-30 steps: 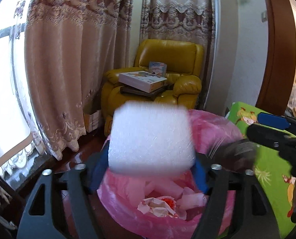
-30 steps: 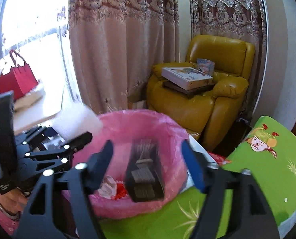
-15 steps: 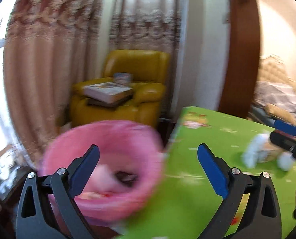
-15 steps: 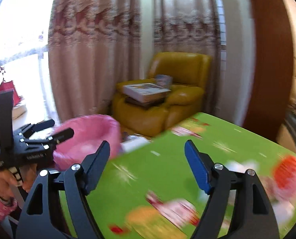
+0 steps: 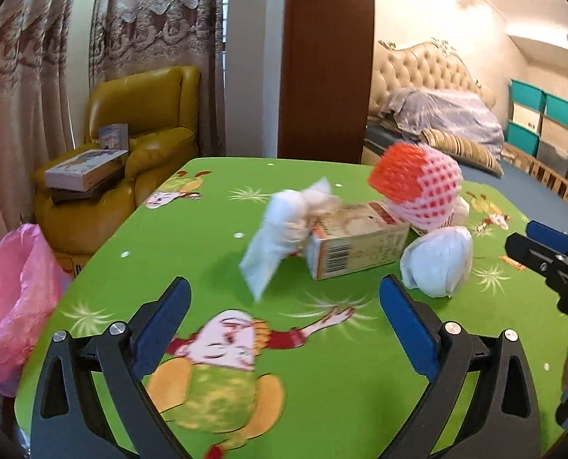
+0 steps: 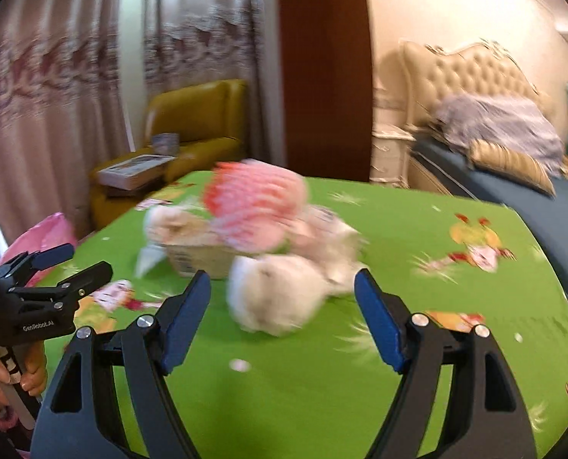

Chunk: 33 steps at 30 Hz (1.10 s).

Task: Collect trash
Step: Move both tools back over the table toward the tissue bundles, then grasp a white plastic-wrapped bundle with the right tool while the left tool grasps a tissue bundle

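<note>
Trash on green table: white wad, foam net, carton, all likely light and crushable. Both left gripper and right gripper spread, empty; pinch wad mid-bulge.

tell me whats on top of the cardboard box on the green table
A pink and orange foam fruit net sits on the cardboard box at its far right end, and a white crumpled tissue leans on its left end. Whatever lies behind the box is hidden.

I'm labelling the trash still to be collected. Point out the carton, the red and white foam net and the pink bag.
carton [image 5: 354, 254], left wrist view, its long side face.
red and white foam net [image 5: 423, 189], left wrist view, middle of the mesh.
pink bag [image 5: 14, 298], left wrist view, its outer wall.
</note>
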Each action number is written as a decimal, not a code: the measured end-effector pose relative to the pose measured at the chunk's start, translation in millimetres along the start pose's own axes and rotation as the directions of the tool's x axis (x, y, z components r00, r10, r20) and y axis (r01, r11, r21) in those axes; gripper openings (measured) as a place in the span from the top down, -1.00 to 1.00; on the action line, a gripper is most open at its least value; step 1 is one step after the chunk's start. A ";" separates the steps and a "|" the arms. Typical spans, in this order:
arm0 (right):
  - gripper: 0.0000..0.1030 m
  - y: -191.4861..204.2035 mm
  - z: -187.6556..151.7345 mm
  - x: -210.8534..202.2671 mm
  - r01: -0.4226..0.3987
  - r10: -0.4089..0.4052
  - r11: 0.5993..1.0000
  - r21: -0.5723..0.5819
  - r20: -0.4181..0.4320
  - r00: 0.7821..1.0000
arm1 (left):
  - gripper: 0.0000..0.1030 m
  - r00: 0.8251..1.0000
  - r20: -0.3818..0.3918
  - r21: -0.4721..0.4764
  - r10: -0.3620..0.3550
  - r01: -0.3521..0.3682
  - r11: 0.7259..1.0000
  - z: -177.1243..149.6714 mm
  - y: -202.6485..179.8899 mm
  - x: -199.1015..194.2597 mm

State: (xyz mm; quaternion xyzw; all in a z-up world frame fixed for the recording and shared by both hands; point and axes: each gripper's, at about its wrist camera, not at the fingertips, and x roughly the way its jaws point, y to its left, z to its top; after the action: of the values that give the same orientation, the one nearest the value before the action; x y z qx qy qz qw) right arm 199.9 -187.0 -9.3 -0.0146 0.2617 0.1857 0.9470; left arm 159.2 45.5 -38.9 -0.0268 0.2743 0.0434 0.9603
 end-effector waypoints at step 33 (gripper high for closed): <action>0.16 7.9 -6.0 66.3 0.010 -0.001 0.999 0.047 -0.190 0.982 | -0.81 0.992 -0.008 -0.017 0.125 -0.125 0.992 -4.2 -5.3 0.3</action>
State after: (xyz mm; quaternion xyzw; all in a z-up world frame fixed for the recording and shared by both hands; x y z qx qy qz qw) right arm 246.8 -157.6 -47.2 -0.0105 0.3551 0.1748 0.9183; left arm 157.8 40.0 -42.5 -0.0182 0.2782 0.1056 0.9545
